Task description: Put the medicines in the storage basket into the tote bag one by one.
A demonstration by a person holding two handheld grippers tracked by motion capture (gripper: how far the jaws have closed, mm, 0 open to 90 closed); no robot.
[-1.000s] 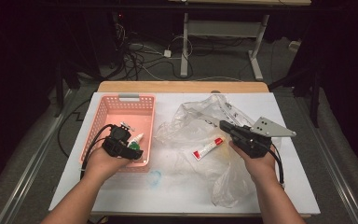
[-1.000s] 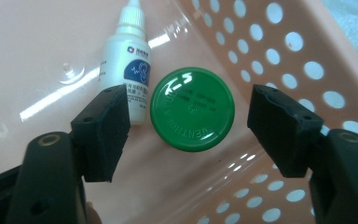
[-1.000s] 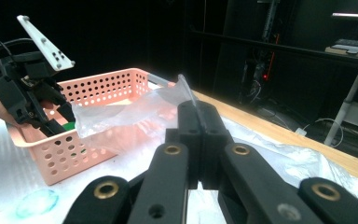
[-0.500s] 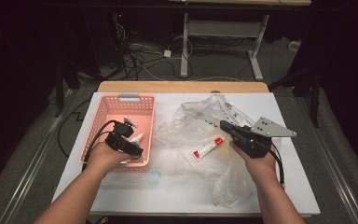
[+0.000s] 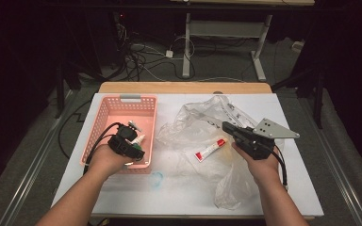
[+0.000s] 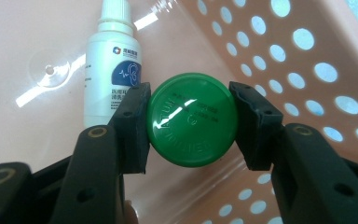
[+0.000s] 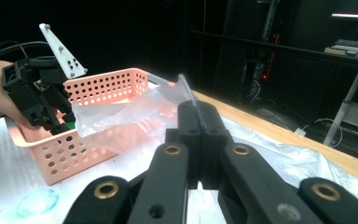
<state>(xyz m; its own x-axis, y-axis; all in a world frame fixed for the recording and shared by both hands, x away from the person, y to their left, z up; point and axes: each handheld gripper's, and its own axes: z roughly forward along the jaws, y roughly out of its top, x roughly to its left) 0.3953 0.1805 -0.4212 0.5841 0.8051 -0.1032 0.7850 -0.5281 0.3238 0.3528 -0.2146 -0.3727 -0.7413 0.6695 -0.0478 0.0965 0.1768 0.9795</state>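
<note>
My left gripper [image 6: 189, 95] reaches down into the pink basket [image 6: 307, 70]. Its jaws have just been closing, and the pads now press both sides of a round green cap [image 6: 192, 128]. A white dropper bottle [image 6: 109, 60] lies on the basket floor just beyond the cap. From above, the left gripper [image 5: 132, 141] sits at the basket's near right corner. My right gripper [image 7: 200, 116] is shut on an edge of the clear plastic bag [image 7: 116, 116], holding it just above the table. A red and white tube [image 5: 209, 149] lies under the bag [image 5: 202, 127], left of the right gripper [image 5: 227, 126].
The basket [image 5: 99, 127] stands on the left of the white table [image 5: 179, 197]. A small bluish clear disc [image 5: 156, 178] lies on the table in front of the basket. The bag spreads over the middle and right. Cables and desk legs fill the dark floor beyond.
The left gripper has shifted a little inside the basket's near end. The right hand and the bag have kept still.
</note>
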